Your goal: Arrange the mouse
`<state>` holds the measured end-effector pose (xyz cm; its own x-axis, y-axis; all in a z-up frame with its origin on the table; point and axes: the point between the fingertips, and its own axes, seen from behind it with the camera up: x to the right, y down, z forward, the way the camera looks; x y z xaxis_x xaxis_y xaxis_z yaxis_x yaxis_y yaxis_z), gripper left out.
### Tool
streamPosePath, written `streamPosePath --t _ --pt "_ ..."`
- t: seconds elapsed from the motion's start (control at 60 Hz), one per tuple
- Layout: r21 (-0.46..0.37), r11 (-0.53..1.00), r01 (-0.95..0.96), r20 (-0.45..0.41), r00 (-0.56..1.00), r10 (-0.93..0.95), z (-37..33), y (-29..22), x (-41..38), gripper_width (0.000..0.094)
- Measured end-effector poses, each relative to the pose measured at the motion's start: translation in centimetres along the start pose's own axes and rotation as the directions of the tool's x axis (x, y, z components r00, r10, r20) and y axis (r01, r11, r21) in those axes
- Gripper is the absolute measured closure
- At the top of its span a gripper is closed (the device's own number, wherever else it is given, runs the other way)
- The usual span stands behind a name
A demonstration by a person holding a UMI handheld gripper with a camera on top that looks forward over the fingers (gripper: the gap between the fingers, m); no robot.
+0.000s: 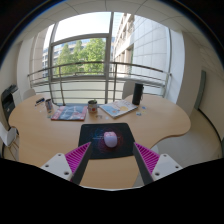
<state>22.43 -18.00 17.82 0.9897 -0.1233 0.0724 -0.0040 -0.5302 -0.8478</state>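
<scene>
Hovering low over the desk [150,125], the claw [110,158] stands wide, its pads [78,157] holding nothing. The mouse [110,139] sits on a dark mat [95,134] at frame centre, just ahead of the fingers. This looks like the approach step; next, I judge, comes easing forward around it. Beyond, books [68,113], a mug [92,105] and windows [85,50] fill the upper frame.

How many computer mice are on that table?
1. The mouse sits on a dark mouse mat, just ahead of the open tool, not between its fingers. Others may hide behind the far clutter.
</scene>
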Motion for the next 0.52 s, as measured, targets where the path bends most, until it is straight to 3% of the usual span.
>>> streamPosePath --t 0.25,0.517 --pt "0.017 0.999 0.038 -0.019 0.999 -0.038 -8.5 2.4 0.2 0.0089" --pt "0.022 0.998 0.058 -0.021 0.998 -0.057 -10.7 2.9 0.4 0.0090"
